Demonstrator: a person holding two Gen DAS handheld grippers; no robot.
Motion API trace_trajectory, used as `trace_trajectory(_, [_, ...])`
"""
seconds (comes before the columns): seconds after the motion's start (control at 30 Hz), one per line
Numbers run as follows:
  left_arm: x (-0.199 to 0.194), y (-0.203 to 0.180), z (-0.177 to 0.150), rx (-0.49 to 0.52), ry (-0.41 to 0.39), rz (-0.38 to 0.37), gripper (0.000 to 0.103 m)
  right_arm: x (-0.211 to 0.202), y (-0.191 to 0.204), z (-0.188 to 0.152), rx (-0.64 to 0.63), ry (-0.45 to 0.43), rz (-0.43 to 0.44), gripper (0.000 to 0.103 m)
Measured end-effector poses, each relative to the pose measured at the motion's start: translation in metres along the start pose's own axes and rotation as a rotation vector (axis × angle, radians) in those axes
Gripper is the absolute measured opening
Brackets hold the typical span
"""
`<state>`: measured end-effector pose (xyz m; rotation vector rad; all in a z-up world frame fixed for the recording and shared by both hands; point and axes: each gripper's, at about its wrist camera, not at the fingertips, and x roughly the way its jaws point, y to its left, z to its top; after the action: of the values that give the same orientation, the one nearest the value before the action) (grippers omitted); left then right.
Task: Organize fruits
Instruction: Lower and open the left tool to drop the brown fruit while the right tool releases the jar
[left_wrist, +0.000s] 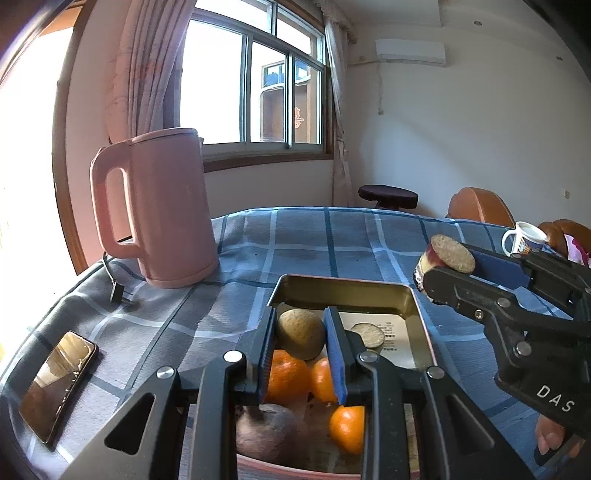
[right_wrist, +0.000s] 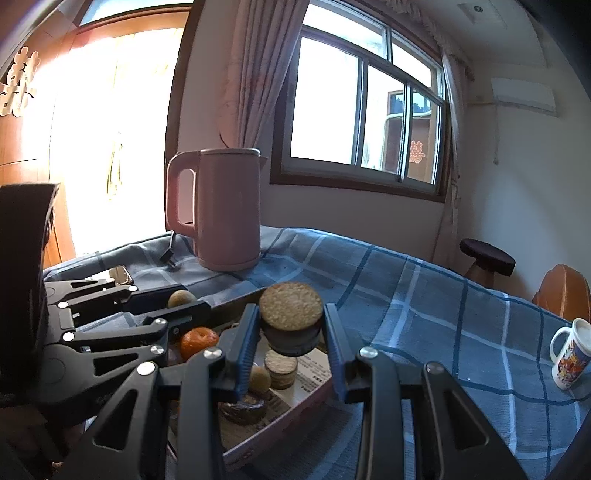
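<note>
Right gripper (right_wrist: 291, 328) clamps a cut fruit chunk (right_wrist: 290, 317), raised over the tray (left_wrist: 406, 295). Left gripper (left_wrist: 300, 354) is parted with nothing between its pads, above the tray's oranges (left_wrist: 288, 374) and round brown fruit (left_wrist: 301, 334).

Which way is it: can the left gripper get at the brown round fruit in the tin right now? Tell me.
Probably yes. The left gripper is open, with the brown round fruit showing between its fingers and nothing above it. The right gripper, shut on a round slice, is off to the side.

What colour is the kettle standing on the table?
The kettle is pale pink all over, including handle and lid; the left wrist view shows it best.
</note>
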<state>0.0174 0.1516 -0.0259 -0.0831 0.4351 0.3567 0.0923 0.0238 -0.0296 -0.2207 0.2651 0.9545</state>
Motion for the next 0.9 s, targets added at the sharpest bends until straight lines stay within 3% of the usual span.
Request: trace_trajectory(0.9, [0.014,0.032,-0.007,-0.029,0.069,0.036,0.028,0.041,0.022,-0.009,0.007,0.090,0.027,0.037])
